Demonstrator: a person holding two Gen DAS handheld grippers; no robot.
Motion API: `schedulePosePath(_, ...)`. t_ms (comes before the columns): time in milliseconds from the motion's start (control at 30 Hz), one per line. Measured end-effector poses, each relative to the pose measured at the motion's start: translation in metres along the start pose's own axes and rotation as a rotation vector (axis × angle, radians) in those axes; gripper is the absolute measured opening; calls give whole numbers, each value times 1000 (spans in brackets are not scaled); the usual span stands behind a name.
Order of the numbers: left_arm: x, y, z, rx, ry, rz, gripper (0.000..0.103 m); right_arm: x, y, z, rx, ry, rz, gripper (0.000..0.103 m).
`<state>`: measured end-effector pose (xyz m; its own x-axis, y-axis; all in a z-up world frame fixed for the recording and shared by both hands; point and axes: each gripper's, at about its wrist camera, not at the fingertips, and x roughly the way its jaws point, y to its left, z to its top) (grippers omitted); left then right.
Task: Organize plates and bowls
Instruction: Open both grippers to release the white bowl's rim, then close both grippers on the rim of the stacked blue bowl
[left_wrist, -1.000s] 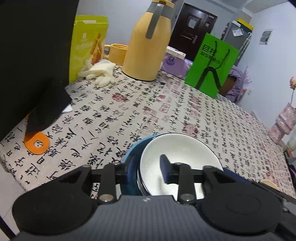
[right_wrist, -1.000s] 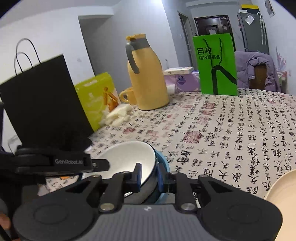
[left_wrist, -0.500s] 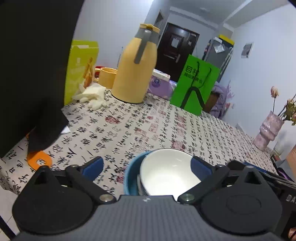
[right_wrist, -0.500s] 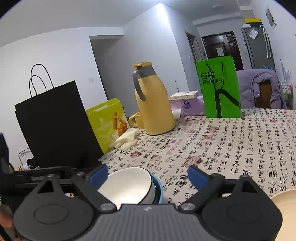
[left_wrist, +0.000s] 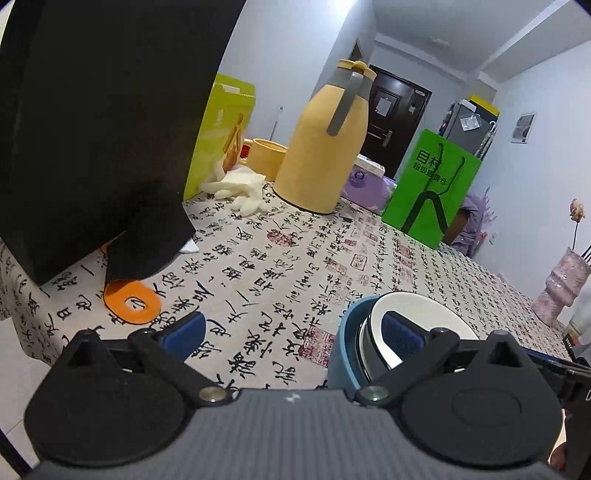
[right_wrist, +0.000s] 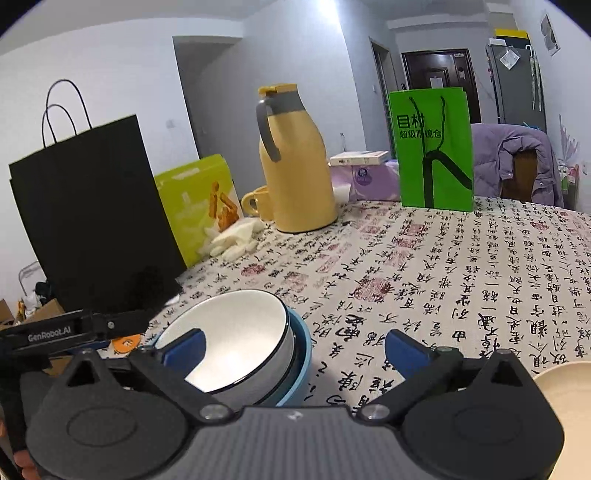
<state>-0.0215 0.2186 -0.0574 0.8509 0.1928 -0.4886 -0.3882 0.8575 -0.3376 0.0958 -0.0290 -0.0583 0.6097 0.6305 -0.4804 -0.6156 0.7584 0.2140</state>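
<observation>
At the near edge of the desk (right_wrist: 461, 266), covered in a calligraphy-print cloth, both tools stand spread wide and hold nothing. The left tool (left_wrist: 291, 332) has its right finger in front of the white bowl (left_wrist: 424, 314), its left finger over bare cloth. The right tool (right_wrist: 295, 350) has its left finger in front of the same bowl. The white bowl sits nested inside the blue bowl (right_wrist: 301, 363). A cream plate (right_wrist: 569, 398) lies at the right edge of the right wrist view. Farther back stand a black paper bag (right_wrist: 96, 218), a yellow thermos jug (right_wrist: 295, 166) and a green paper bag (right_wrist: 432, 147).
</observation>
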Motion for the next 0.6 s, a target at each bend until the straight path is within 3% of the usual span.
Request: schedulePosePath(600,1,-16,2,37,11,-66,103,-10,1,-11,68,-1,-11,103)
